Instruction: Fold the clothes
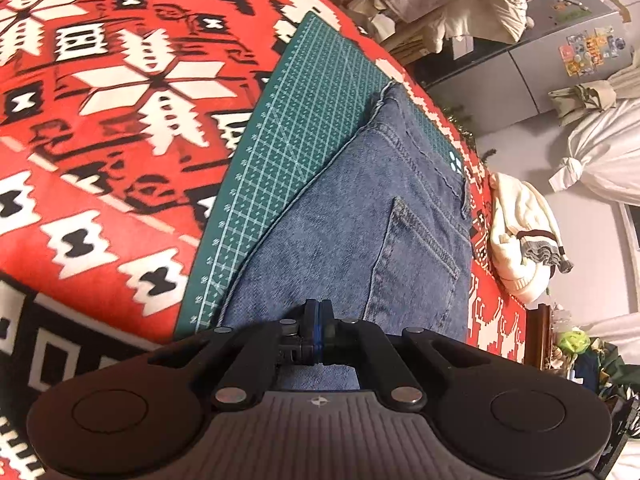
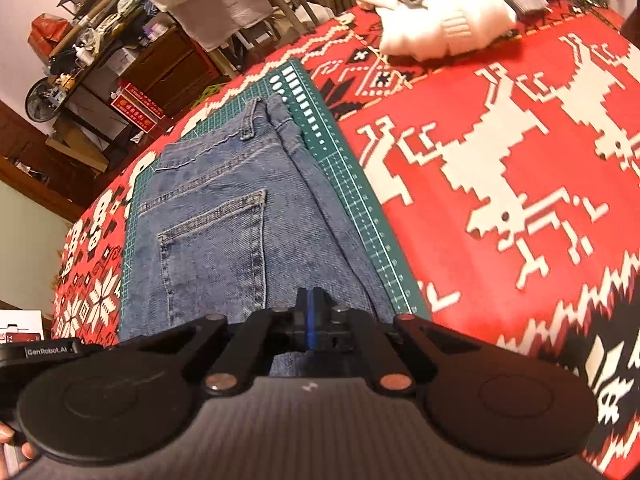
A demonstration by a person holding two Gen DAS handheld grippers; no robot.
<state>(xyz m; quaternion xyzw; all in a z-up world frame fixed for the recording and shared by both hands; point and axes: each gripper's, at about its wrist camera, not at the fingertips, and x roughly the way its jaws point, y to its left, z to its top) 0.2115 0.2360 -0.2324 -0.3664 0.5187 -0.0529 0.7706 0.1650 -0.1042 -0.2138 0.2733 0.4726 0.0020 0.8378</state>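
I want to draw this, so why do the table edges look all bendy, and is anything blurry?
Left wrist view: the fisheye lens bows the mat edges and darkens the corners; the red cloth smears a little at left. Right wrist view: same curving; the jeans look sharp, the white sweater soft. Warm light in both.

Both handheld tools are built alike. The left gripper [image 1: 319, 310] is matte black plastic with a ribbed grey deck bearing a small round cross mark at its centre. Two large round black discs flank the deck, each with a fainter circle inset. Angled black link arms run forward, pinned by round silver rivets. The fingertips carry blue pads.

The right gripper [image 2: 310, 300] has the same black discs, grey ribbed deck and blue pads; its rivets look coppery. A black part at its left reads "GenRobot.AI" in white.
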